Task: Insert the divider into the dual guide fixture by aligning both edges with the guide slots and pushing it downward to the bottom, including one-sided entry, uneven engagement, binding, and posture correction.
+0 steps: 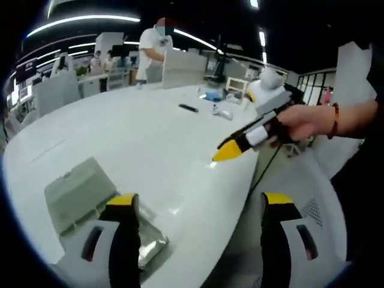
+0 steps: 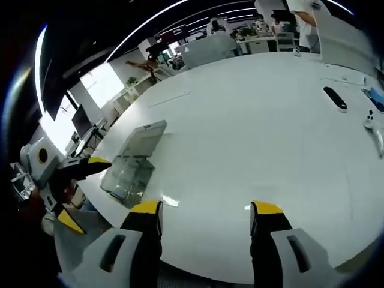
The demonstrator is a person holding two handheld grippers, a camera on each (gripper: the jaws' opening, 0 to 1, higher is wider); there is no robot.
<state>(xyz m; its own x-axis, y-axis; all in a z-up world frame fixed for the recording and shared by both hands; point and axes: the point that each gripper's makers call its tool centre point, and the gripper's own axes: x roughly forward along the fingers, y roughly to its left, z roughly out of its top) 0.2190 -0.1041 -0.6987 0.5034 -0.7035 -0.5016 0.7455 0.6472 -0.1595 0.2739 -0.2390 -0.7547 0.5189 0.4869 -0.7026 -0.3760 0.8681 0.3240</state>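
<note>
In the left gripper view, the left gripper [image 1: 200,207] rises from the bottom with its yellow-tipped jaws spread wide apart and nothing between them, hanging over the near edge of the white bench [image 1: 150,138]. Just beyond its left jaw lies the flat grey divider [image 1: 78,192], and beside that jaw's tip sits the clear guide fixture [image 1: 151,243], partly hidden behind the jaw. To the right, a hand [image 1: 303,123] holds the right gripper [image 1: 231,150] above the bench edge, its yellow tips seeming close together from this angle. A small black object [image 1: 188,108] lies farther back on the bench, and a person [image 1: 153,51] stands at the far side. In the right gripper view, the right gripper [image 2: 206,216] has its jaws apart and empty above the bench [image 2: 258,120]. The divider [image 2: 143,137] lies at the left, touching the transparent fixture [image 2: 127,177] near the bench edge. The left gripper [image 2: 78,192] enters from the left with jaws parted, just beside the fixture.
</note>
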